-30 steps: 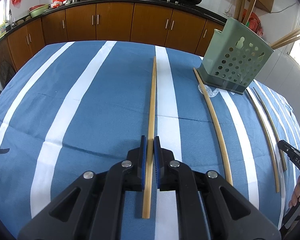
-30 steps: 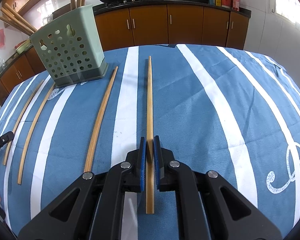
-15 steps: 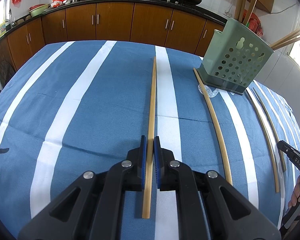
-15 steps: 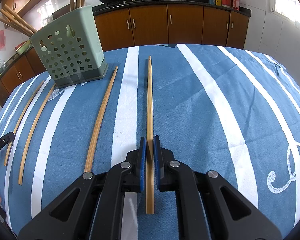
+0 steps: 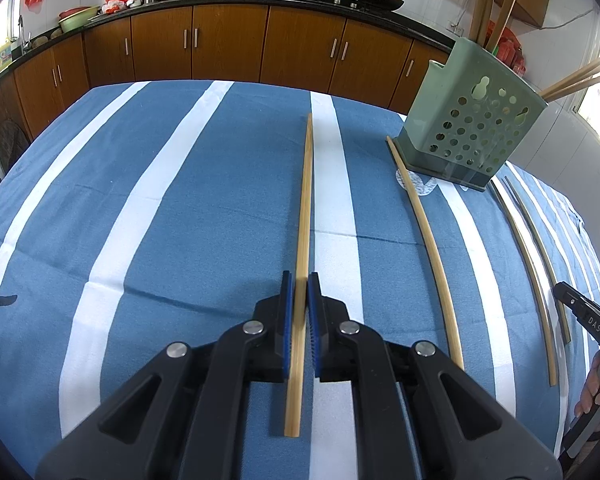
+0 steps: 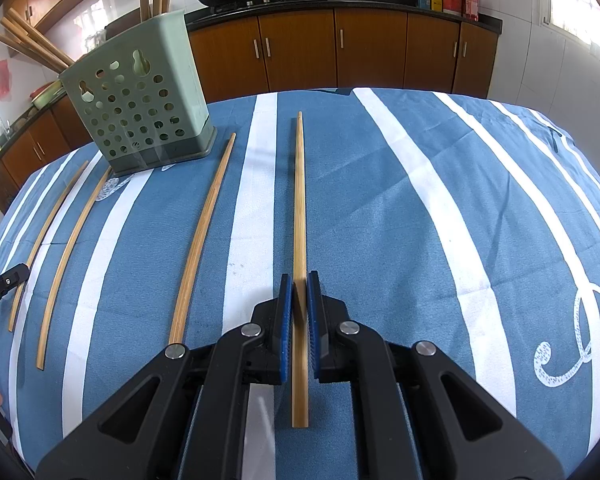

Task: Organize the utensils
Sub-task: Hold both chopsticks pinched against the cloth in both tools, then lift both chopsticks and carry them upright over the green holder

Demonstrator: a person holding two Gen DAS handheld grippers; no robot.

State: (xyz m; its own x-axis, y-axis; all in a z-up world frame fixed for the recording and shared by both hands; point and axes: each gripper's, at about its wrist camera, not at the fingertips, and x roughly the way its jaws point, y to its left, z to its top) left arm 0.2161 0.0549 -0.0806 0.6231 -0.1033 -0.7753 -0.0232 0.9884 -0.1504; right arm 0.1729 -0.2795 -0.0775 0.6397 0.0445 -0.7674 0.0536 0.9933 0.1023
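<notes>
My left gripper (image 5: 299, 280) is shut on a wooden chopstick (image 5: 305, 204) that lies along the blue-and-white striped tablecloth (image 5: 204, 208). My right gripper (image 6: 299, 282) is shut on another wooden chopstick (image 6: 299, 196) lying the same way. A green perforated utensil holder (image 5: 474, 120) stands at the far right in the left wrist view, and at the far left in the right wrist view (image 6: 140, 96). It holds several chopsticks upright. More chopsticks lie loose on the cloth: one (image 5: 424, 236) beside the holder and two (image 5: 528, 252) further right.
Wooden kitchen cabinets (image 5: 228, 44) with pans on the counter run behind the table. The right gripper's body (image 5: 588, 316) shows at the right edge of the left wrist view. The left gripper's tip (image 6: 0, 286) shows at the left edge of the right wrist view.
</notes>
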